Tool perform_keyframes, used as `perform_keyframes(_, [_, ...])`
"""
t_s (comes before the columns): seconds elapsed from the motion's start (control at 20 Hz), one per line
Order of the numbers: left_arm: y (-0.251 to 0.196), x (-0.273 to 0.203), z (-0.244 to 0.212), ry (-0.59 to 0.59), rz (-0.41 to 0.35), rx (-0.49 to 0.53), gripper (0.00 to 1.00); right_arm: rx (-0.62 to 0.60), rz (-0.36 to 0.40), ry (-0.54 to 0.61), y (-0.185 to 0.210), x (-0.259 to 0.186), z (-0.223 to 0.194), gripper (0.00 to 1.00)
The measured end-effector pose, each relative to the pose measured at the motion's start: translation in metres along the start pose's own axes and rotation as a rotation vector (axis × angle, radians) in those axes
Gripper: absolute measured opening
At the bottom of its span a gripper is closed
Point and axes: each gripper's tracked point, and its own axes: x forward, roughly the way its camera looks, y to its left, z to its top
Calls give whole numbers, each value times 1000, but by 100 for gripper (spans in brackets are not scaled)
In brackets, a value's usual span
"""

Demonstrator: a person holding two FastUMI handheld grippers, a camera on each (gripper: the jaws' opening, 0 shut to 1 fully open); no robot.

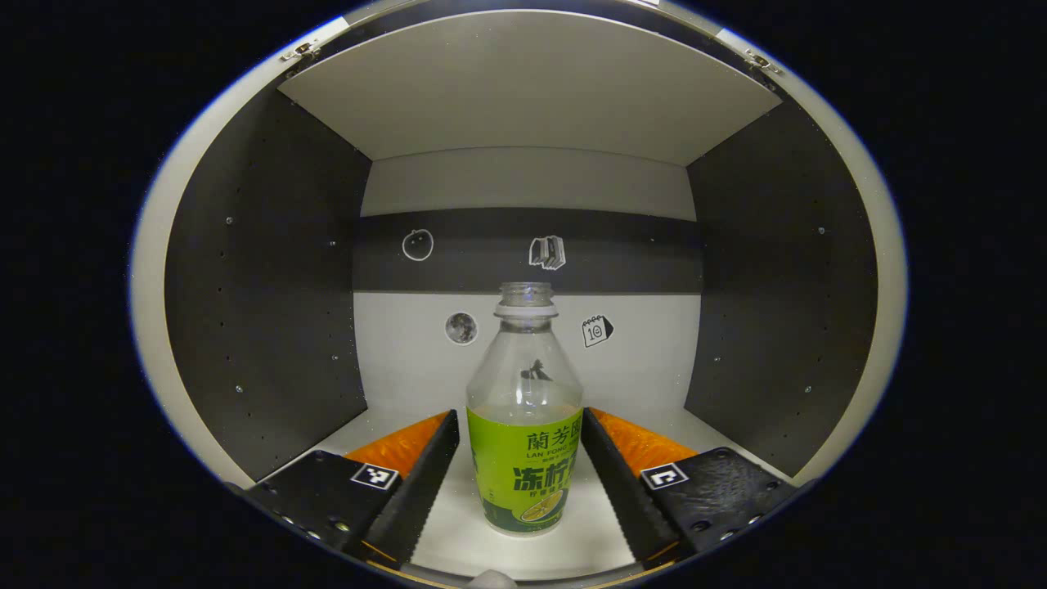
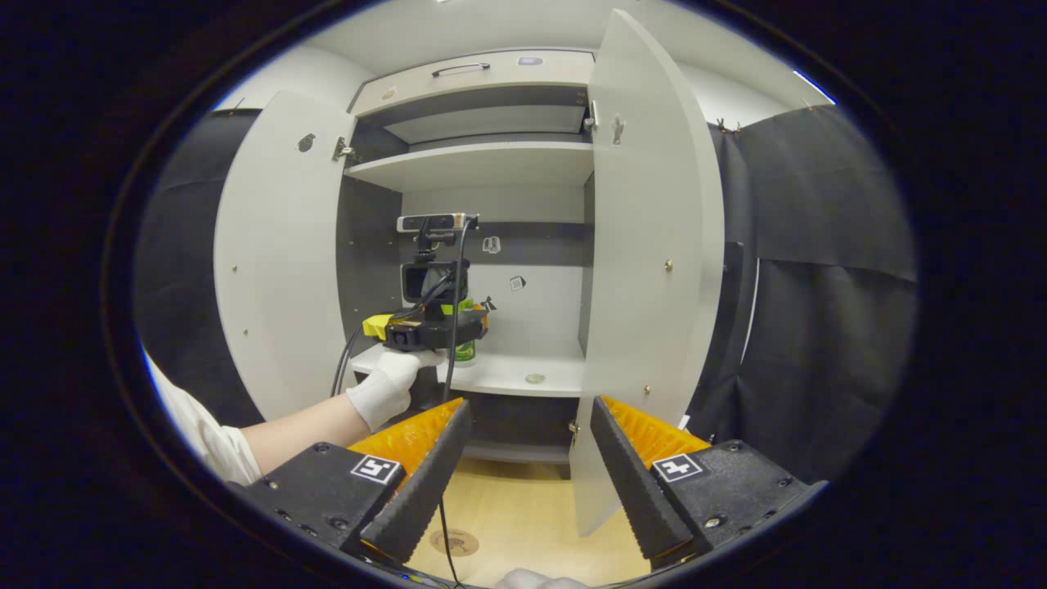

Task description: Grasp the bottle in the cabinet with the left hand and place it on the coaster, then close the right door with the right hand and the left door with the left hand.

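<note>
left gripper (image 1: pixel 523 458) stood open at lower centre, fingers flanking the bottle (image 1: pixel 524 425) untouched; right gripper (image 2: pixel 527 458) open, empty.

Beyond my right fingers, black cloth (image 2: pixel 826 270) is hanging beside the furniture, and pale wood flooring (image 2: pixel 523 507) is spreading under them. Ahead of my left fingers, small stickers (image 1: pixel 546 252) are dotting a grey-and-white back panel (image 1: pixel 523 343).

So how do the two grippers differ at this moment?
The left gripper is inside the white cabinet, its open fingers either side of the clear green-labelled bottle. The right gripper waits outside, open with nothing between its fingers, facing the open right door. Both are open.
</note>
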Motion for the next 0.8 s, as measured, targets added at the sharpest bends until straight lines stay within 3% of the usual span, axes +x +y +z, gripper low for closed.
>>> perform_keyframes(0.05, [3,-1,3,-4,3,1,77,1,0,-3,-1,-1,1,97])
perform_keyframes(0.45, [5,-91,38,-93,-90,9,77,13,8,-28,-3,-15,0,97])
perform_keyframes(0.6, [4,-143,28,-101,-141,17,80,8,-2,-24,-10,-21,-9,95])
perform_keyframes(0.8, [-4,-210,-5,-97,-205,-4,77,23,-2,-34,-15,-32,-19,97])
